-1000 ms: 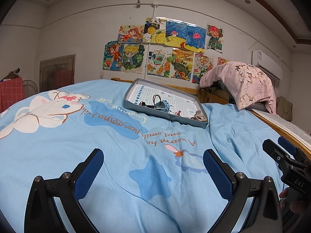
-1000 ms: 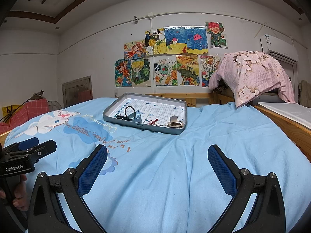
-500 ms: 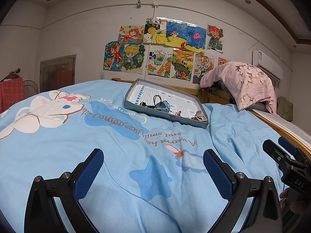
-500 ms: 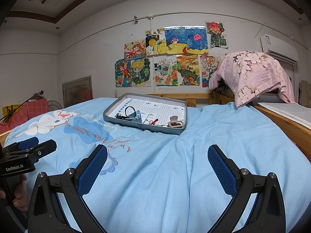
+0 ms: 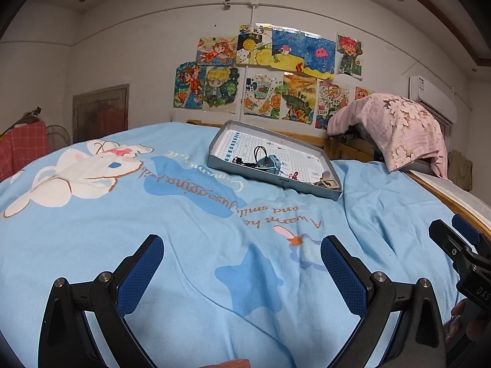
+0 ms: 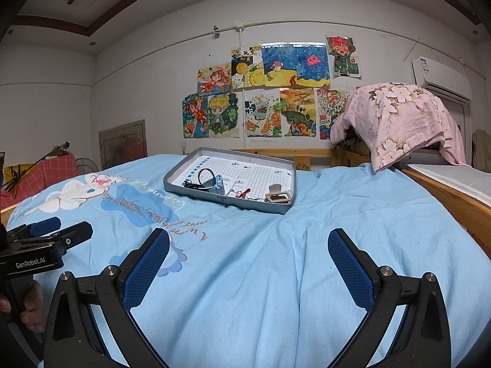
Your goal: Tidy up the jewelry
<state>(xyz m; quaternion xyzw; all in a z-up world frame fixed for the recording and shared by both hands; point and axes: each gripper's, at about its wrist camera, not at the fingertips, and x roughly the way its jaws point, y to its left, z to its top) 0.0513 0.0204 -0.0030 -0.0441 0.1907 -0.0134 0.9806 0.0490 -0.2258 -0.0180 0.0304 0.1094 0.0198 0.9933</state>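
Both the left gripper (image 5: 242,263) and right gripper (image 6: 248,256) are held spread and empty above the bedsheet (image 6: 245,276), unchanged from the earlier frames. The jewelry (image 6: 211,184) is kept in the tray (image 6: 227,201), well ahead; no progress is indicated.

I see a bed (image 6: 353,214) spread with a light blue sheet (image 5: 184,260) printed with a white rabbit (image 5: 83,171), darker blue stars and brown lettering, and creased into soft folds. A shallow grey tray (image 6: 227,197) lies directly on the sheet towards the far end, tilted slightly on the fabric. Along my right side a wooden bed rail (image 6: 451,199) borders the sheet.
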